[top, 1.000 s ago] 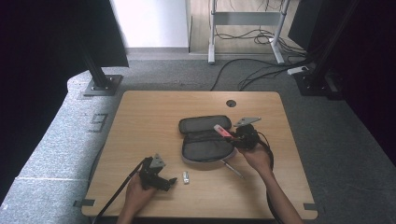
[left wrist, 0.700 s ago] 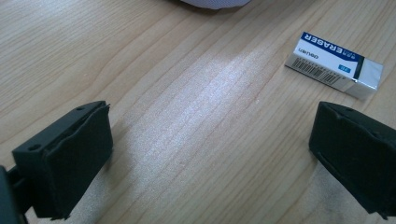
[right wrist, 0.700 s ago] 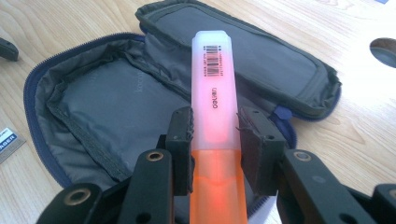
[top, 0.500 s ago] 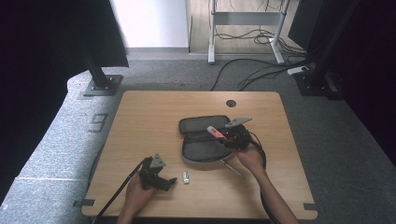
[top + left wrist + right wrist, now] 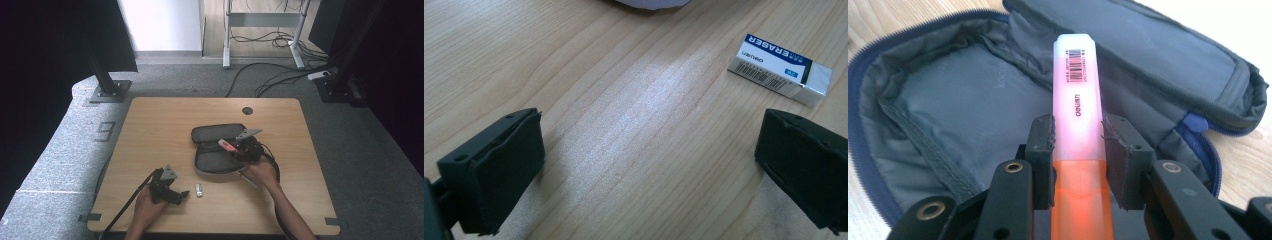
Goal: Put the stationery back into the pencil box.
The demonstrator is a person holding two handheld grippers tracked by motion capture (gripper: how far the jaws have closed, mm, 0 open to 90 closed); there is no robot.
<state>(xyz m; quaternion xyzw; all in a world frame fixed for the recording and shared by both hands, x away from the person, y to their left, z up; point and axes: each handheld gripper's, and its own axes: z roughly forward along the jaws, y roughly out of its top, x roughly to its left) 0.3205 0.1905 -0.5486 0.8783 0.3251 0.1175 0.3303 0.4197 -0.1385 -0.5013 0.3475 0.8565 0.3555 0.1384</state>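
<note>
The right gripper view showed the right tool (image 5: 1078, 145) pinching an orange highlighter (image 5: 1077, 107), its two pads pressed against the sides of the pale cap end, barcode face up. The highlighter pointed out over the open pencil case (image 5: 973, 100), whose grey lining lay bare beneath it; whether the pen's tip touched the lining could not be told. The case's lid half was folded back on the far side, its blue zip running round the edge.

In the high view the pencil case (image 5: 215, 160) lay open on the wooden counter (image 5: 150, 125), a little right of the middle. The right tool (image 5: 237, 147) hung over the case's right part with the highlighter (image 5: 227, 145) sticking out toward the left. The left tool (image 5: 182, 195) rested near the counter's front edge, well to the front-left of the case, and a white eraser (image 5: 199, 190) lay just beside it, between it and the case.

The left gripper view showed the left tool (image 5: 649, 160) spread wide, with bare wood between its pads. The eraser (image 5: 780, 69), in a blue-and-white sleeve, lay beyond the right pad, apart from it.
</note>
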